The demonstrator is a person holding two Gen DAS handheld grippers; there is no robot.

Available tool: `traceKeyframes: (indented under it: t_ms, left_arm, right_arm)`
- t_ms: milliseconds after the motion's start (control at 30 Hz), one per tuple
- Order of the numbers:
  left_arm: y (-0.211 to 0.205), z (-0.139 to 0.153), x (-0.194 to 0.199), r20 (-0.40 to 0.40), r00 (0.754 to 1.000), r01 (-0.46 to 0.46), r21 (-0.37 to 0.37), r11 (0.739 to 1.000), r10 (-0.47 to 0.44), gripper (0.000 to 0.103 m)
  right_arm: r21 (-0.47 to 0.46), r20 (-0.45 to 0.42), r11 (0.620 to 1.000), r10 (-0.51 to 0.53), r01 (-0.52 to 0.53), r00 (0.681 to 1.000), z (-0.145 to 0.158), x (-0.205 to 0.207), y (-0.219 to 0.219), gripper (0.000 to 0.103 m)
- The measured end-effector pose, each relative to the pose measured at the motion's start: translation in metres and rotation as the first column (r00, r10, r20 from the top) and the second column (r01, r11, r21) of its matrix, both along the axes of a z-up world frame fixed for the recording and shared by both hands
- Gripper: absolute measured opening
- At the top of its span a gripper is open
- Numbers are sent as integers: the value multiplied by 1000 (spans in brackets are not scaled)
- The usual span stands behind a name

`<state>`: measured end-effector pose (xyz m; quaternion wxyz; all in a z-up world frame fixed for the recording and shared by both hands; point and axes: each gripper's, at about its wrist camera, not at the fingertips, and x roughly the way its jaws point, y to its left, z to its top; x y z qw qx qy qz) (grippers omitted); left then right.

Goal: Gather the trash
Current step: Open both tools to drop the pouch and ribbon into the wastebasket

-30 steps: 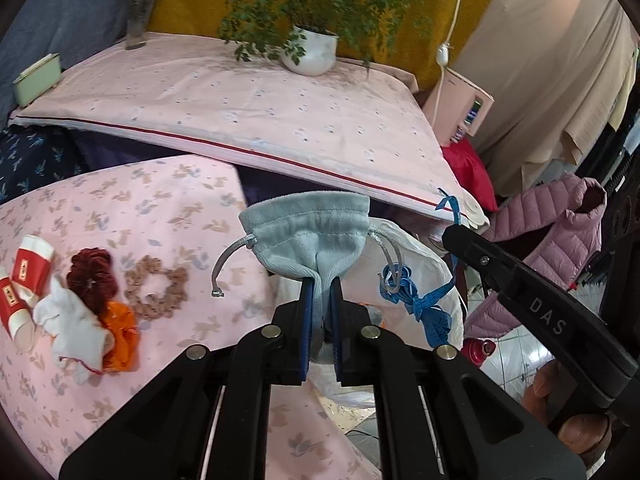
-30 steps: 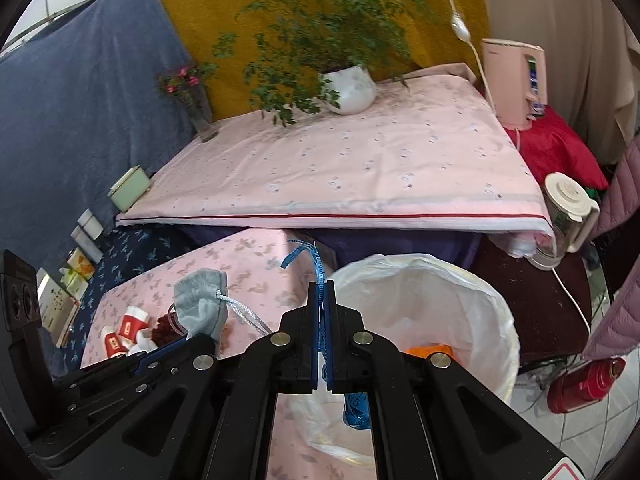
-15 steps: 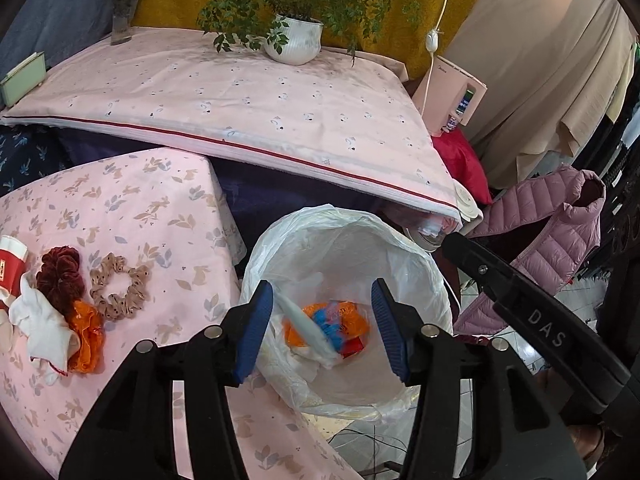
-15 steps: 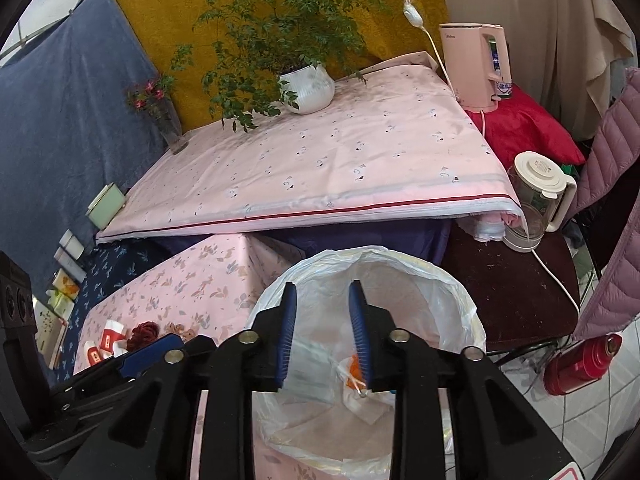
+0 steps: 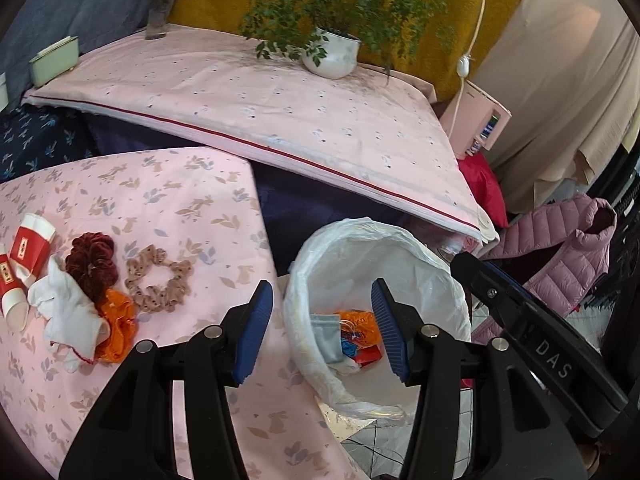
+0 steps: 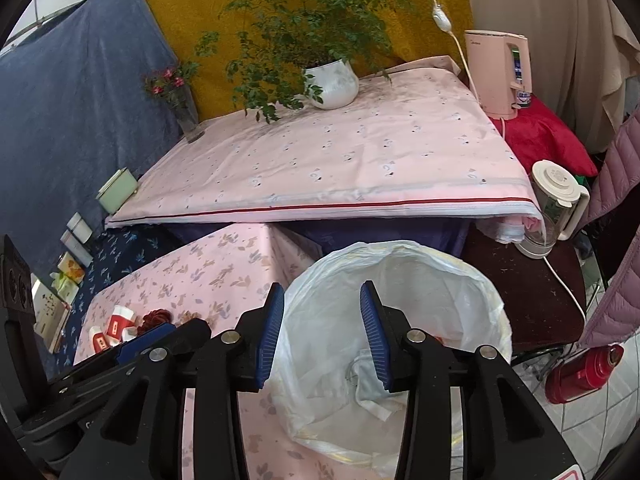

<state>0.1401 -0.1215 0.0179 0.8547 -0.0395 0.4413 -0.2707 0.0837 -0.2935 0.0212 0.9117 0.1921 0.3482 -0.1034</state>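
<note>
Now down in the bin liner [image 5: 404, 252], below both parted, empty tongs: grey pouch [image 5: 326, 338]. Left gripper [image 5: 322, 332] and right gripper [image 6: 322, 336] just opened; pouch and blue ribbon released since.

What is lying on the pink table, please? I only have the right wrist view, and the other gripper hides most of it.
Observer: Beside the red and white packets and the dark red scrunchie lie a beige scrunchie, an orange scrunchie and a white cloth.
Operator: Thank you. Is the left gripper holding anything?
Observer: No. Its jaws have just been opening and stand open at the edge of the bin, with nothing between them.
Operator: And what lies inside it?
Observer: A grey pouch, a blue ribbon, an orange piece and something red.
</note>
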Motion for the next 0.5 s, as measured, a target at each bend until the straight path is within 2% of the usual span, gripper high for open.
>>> traceKeyframes:
  t_ms: [367,500]
  left_arm:
    - [66,-6,10,-23,990,-138,-20,990,137,49]
    - [97,-16,13,-38,977,-209,-12,978,208,55]
  right_arm:
    - [0,-23,997,81,-81,996,-7,12,49,41]
    - [-1,-40,992,125,-125,991,-13,18,74,41]
